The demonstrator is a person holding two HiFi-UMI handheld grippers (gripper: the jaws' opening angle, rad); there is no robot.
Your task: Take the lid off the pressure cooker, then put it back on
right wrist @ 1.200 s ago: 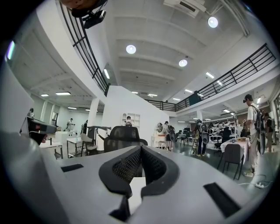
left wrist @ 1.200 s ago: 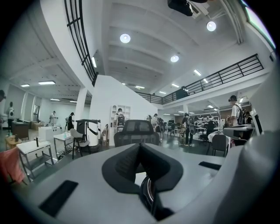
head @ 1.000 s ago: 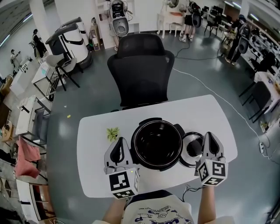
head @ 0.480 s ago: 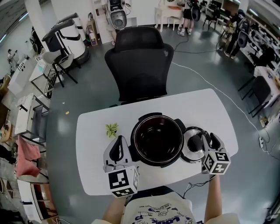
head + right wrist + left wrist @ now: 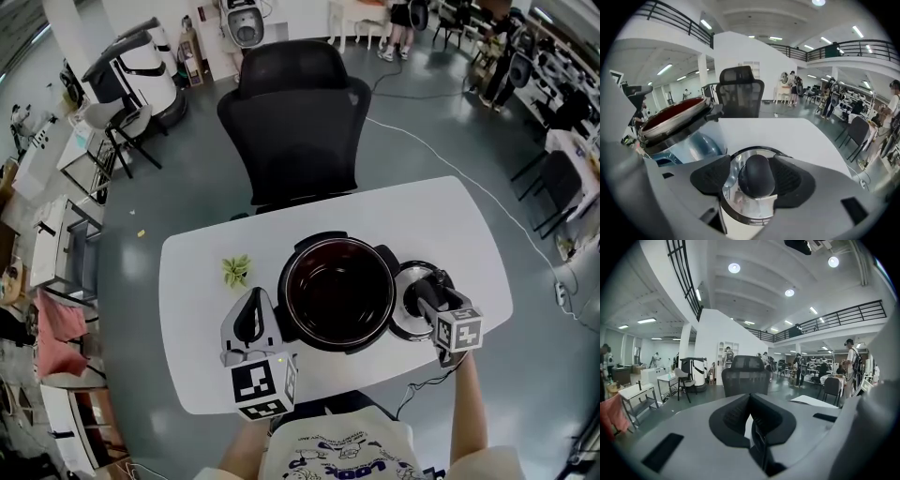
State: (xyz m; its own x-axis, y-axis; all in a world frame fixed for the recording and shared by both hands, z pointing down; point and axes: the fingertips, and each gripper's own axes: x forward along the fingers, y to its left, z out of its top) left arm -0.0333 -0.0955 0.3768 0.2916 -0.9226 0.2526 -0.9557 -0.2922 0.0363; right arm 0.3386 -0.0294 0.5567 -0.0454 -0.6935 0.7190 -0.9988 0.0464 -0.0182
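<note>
Shiny round steel lid (image 5: 400,322) lies on white tabletop (image 5: 197,281) right of open black pressure cooker (image 5: 336,345). My right gripper (image 5: 423,285) fingers, just opening wide, straddle its black knob (image 5: 756,176), probably for refit. Left gripper (image 5: 249,319) fingers closed, empty.

Lid (image 5: 402,316) right of cooker (image 5: 337,291), both on table (image 5: 206,281).

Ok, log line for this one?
lid: off, beside cooker | right claw: just opening, knob between, ungripped | left claw: shut, empty
</note>
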